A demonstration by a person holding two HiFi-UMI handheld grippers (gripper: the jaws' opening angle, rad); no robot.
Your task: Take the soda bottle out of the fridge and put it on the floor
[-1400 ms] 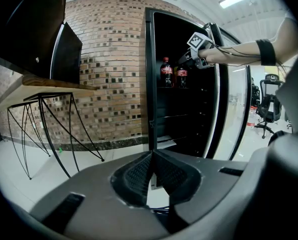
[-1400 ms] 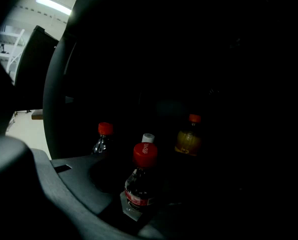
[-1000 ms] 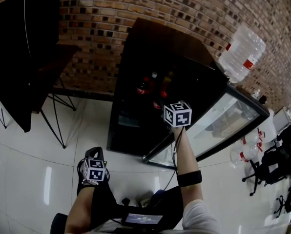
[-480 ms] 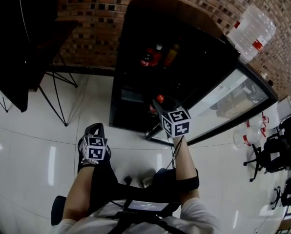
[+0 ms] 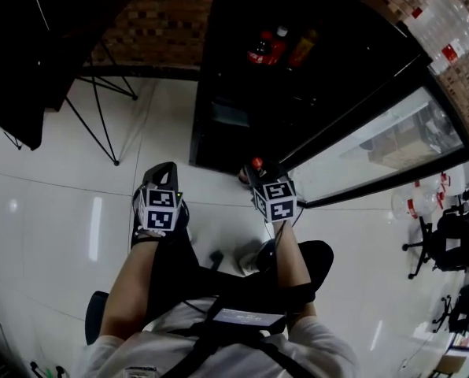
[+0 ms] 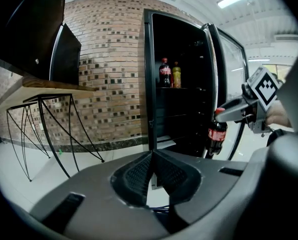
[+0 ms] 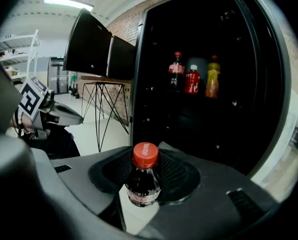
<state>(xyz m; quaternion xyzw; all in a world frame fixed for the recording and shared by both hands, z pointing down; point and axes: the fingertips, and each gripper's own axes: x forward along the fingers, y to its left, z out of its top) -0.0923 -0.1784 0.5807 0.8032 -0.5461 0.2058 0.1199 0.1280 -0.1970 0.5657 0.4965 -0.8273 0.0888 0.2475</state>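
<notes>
A dark cola soda bottle (image 7: 143, 180) with a red cap hangs upright between the pads of my right gripper (image 7: 145, 184), which is shut on its neck and shoulder. In the head view the right gripper (image 5: 256, 176) holds the bottle (image 5: 256, 164) low, just in front of the open black fridge (image 5: 234, 124). From the left gripper view the bottle (image 6: 217, 137) hangs beside the fridge's lower front. My left gripper (image 6: 151, 156) is shut and holds nothing; it hovers above the white floor (image 5: 69, 211), left of the right gripper.
Three more bottles (image 7: 192, 80) stand on a fridge shelf. The glass fridge door (image 5: 380, 144) stands open to the right. A dark table on thin wire legs (image 5: 101, 93) is at the left. Water jugs (image 5: 445, 24) and office chairs (image 5: 455, 242) are at the right.
My right gripper has come down and back toward me with the bottle, from shelf height to near the fridge's base. The left gripper has stayed in place.
</notes>
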